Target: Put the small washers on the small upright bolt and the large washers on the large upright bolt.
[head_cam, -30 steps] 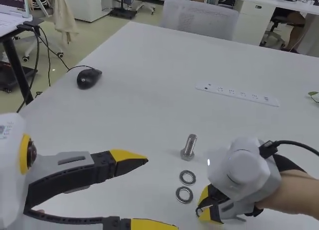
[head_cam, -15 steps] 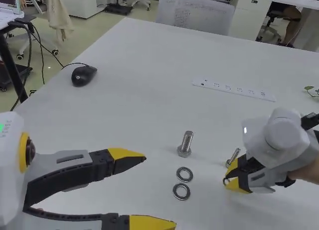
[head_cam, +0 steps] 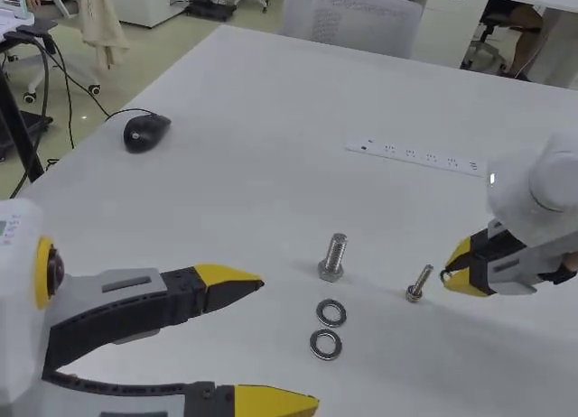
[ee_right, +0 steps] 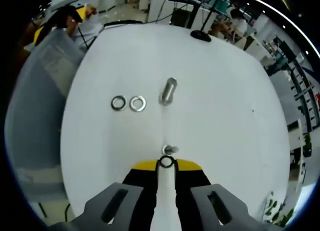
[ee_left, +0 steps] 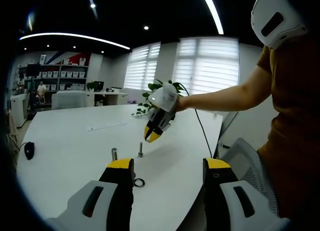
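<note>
The large bolt [head_cam: 332,256] stands upright on the white table [head_cam: 271,164], and the small bolt [head_cam: 419,283] stands to its right. Two large washers [head_cam: 331,312] lie flat in front of the large bolt. My right gripper [head_cam: 449,271] hovers just right of the small bolt. In the right gripper view it [ee_right: 166,167] is shut on a small washer [ee_right: 166,162], held right beside the small bolt [ee_right: 170,150]. My left gripper [head_cam: 253,345] stays low at the near left with its jaws open and nothing between them, well short of the washers.
A black mouse [head_cam: 144,131] lies at the far left of the table and a white power strip [head_cam: 415,157] behind the bolts. A grey chair [head_cam: 348,20] stands at the far edge. Bare tabletop surrounds the bolts.
My right gripper has risen from beside the large washers and travelled right, past the small bolt, which now shows. My left gripper has stayed put.
</note>
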Demonstrator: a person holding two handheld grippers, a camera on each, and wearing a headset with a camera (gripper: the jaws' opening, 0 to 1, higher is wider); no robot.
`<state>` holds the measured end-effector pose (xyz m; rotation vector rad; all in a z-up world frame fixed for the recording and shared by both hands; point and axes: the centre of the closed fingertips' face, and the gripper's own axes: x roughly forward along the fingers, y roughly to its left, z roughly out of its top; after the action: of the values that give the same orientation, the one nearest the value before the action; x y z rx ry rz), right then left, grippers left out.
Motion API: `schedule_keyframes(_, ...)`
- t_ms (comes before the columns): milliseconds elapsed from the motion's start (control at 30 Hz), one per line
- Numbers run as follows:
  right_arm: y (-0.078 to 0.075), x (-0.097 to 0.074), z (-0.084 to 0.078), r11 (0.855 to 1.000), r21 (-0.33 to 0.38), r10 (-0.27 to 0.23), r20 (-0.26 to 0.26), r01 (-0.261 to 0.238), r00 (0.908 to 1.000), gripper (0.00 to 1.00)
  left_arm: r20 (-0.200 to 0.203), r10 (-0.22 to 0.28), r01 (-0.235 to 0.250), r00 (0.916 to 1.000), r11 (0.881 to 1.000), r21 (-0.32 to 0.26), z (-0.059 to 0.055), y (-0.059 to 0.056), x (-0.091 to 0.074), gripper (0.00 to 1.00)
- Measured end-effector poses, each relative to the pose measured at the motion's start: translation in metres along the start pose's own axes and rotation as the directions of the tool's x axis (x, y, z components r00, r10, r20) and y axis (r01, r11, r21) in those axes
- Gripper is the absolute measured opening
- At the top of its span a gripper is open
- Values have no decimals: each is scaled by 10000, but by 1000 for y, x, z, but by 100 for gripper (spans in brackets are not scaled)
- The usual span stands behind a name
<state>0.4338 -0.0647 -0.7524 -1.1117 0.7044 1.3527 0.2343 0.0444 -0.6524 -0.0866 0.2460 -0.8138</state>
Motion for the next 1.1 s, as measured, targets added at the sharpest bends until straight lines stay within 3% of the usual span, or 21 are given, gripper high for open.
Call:
schedule_keyframes(433, -8, 13, 11, 9990, -425, 101, -87, -105, 9999, 12, 22, 124, -123, 9999, 9998, -124, -2, 1, -1, 55)
schedule_keyframes(1100, -10, 23, 7, 9970, -614, 454, -406, -479, 9981, 12, 80, 169, -167, 9998, 9995, -275, -2, 8, 1, 55)
